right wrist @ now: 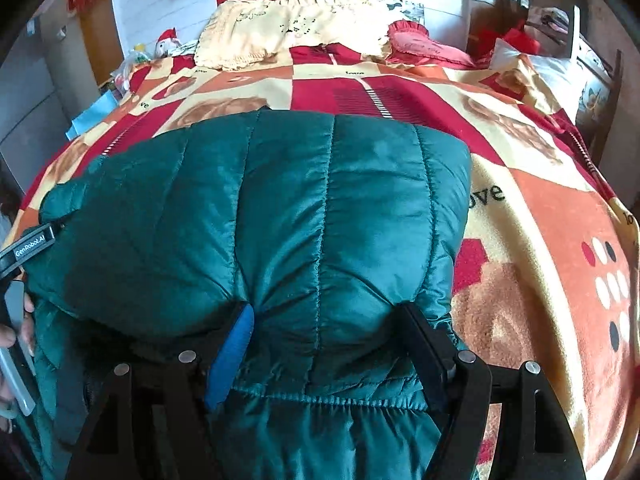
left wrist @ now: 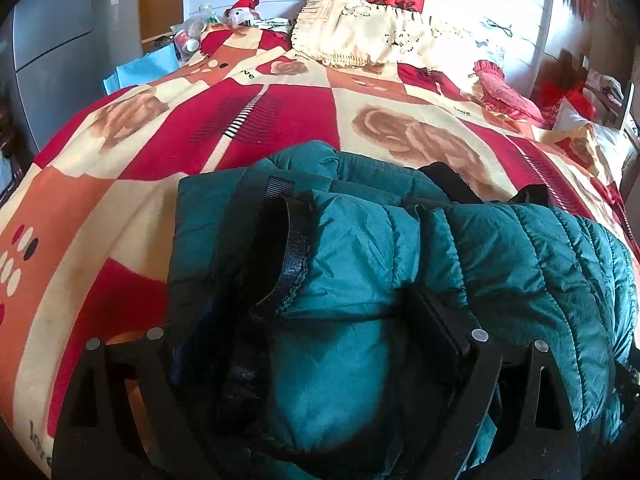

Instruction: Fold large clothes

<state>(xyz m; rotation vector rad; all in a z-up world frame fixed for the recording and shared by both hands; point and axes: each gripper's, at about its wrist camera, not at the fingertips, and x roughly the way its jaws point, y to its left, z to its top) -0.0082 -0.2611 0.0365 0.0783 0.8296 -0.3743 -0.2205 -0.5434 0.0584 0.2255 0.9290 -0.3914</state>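
A teal quilted puffer jacket (left wrist: 500, 248) lies bunched on the near part of the bed; it also fills the right wrist view (right wrist: 288, 208). Its black-trimmed collar (left wrist: 294, 248) stands up in the left wrist view. My left gripper (left wrist: 340, 320) has its jaws wide apart with a thick fold of the jacket bulging between them. My right gripper (right wrist: 324, 324) also has its jaws wide apart, pressed against a puffy fold of jacket near the stitched hem. The left gripper's body (right wrist: 28, 248) shows at the left edge of the right wrist view.
The bed carries a red, orange and cream patterned blanket (left wrist: 280, 116). A cream fringed pillow (left wrist: 360, 36) and a red frilled cushion (left wrist: 504, 92) lie at the headboard. A plush toy (left wrist: 242, 10) and clutter sit at the far left corner. A grey cabinet (left wrist: 52, 40) stands left.
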